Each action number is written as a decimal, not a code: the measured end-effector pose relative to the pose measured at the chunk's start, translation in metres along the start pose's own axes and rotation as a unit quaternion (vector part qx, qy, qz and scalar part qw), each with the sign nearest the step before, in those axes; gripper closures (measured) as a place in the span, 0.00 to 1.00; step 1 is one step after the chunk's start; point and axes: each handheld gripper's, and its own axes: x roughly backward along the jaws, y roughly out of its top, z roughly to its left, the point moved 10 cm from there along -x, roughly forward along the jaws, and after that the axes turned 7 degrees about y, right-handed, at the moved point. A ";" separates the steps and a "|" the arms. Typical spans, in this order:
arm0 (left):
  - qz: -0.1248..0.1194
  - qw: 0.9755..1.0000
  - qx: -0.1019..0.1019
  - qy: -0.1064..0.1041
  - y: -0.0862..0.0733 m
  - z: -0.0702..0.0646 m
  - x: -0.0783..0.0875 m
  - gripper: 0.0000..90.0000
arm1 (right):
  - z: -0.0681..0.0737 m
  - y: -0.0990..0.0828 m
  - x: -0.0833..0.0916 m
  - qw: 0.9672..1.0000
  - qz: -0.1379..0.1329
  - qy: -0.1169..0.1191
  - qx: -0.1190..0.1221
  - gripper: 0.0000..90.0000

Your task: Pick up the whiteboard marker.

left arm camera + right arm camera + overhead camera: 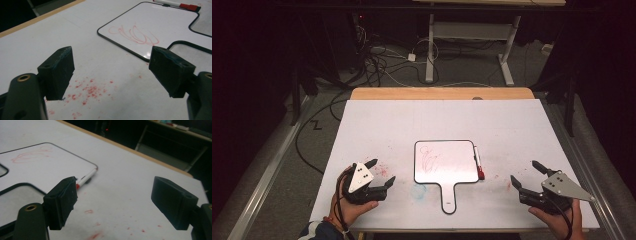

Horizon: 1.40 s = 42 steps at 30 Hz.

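Illumination is dim and uneven: the white table sheet (512, 125) is moderately lit from overhead, while the surroundings beyond it fall off to near black. Both gripper views carry a greenish cast, grain and soft focus; the jaws at the bottom are blurred, and the red scribble on the whiteboard (150, 22) ahead of them reads only faintly. No hard glare; shadows beneath the jaws are weak and diffuse.

Both grippers are matte black: the left gripper (381, 172) wears a pale grey three-cornered plate (360, 177) dotted with dark screws, the right gripper (525, 173) likewise. Chunky square pads (60, 71), brass-ringed holes behind (scuffed edges). Black cable (341, 207), striped dark-and-white cuff (319, 231).
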 end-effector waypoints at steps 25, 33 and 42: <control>0.048 0.999 -0.022 -0.009 -0.013 -0.009 -0.017 0.22 | 0.000 0.015 -0.066 0.989 0.083 0.103 -0.070 0.43; 0.063 0.997 -0.034 -0.021 -0.018 -0.014 -0.021 0.22 | 0.001 0.012 -0.138 0.967 0.169 0.131 -0.141 0.46; 0.061 0.997 -0.034 -0.020 -0.018 -0.015 -0.019 0.22 | 0.008 -0.007 -0.165 0.952 0.205 0.148 -0.171 0.70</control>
